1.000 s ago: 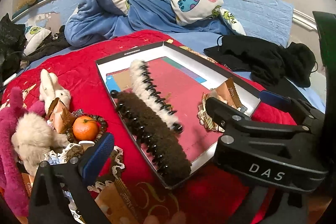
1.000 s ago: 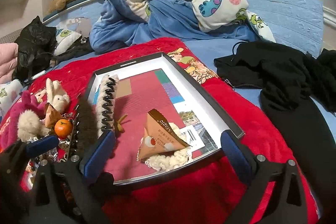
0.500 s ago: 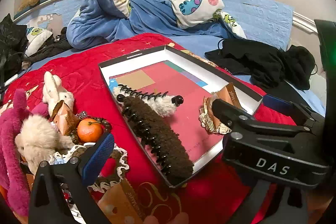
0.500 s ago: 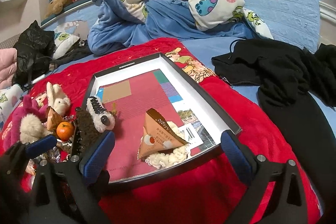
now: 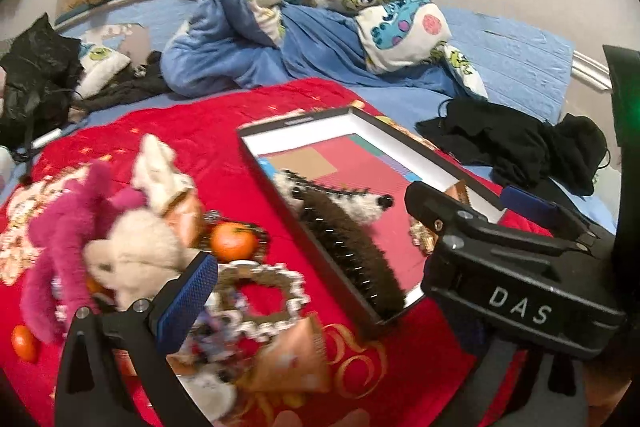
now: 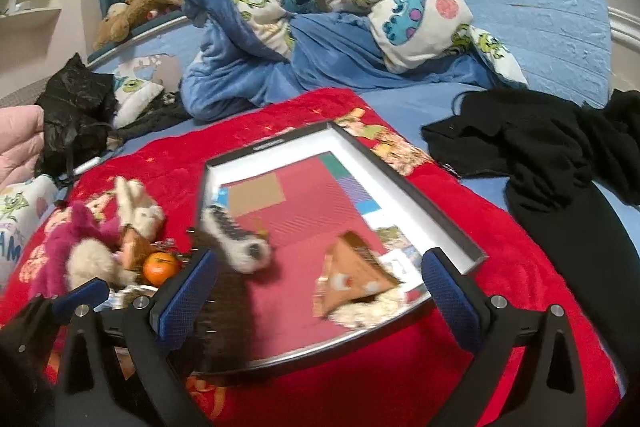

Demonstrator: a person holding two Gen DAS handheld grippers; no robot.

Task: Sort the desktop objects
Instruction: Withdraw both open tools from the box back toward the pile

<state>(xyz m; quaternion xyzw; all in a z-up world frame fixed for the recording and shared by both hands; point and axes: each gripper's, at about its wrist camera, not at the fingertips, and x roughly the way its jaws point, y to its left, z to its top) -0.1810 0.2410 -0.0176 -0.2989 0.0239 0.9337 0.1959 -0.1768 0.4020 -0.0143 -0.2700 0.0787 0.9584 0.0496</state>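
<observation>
A black-rimmed tray [image 6: 448, 223] [image 5: 404, 141] lies on a red blanket. In it lie a brown fuzzy hair claw [image 5: 352, 251] [image 6: 224, 307], a white fuzzy hair claw [image 5: 352, 201] [image 6: 240, 239] and a brown triangular snack packet [image 6: 352, 275]. Left of the tray lie plush toys [image 5: 120, 227] [image 6: 100, 247], an orange [image 5: 232, 241] [image 6: 160, 267], a bead bracelet and another packet [image 5: 288, 359]. My right gripper [image 6: 316, 295] is open and empty over the tray's near edge. My left gripper is open, its left finger [image 5: 184, 303] over the clutter; the right gripper's body [image 5: 512, 275] blocks its right side.
A rumpled blue monster-print duvet [image 6: 320, 7] lies behind the blanket. Black clothes [image 6: 560, 147] lie to the right, a black bag [image 6: 76, 107] to the left. A second orange [image 5: 24, 343] sits at the blanket's left edge.
Both grippers have pulled back and shifted left, so the tray sits further right in the left view. The white claw lies turned across the brown one's far end.
</observation>
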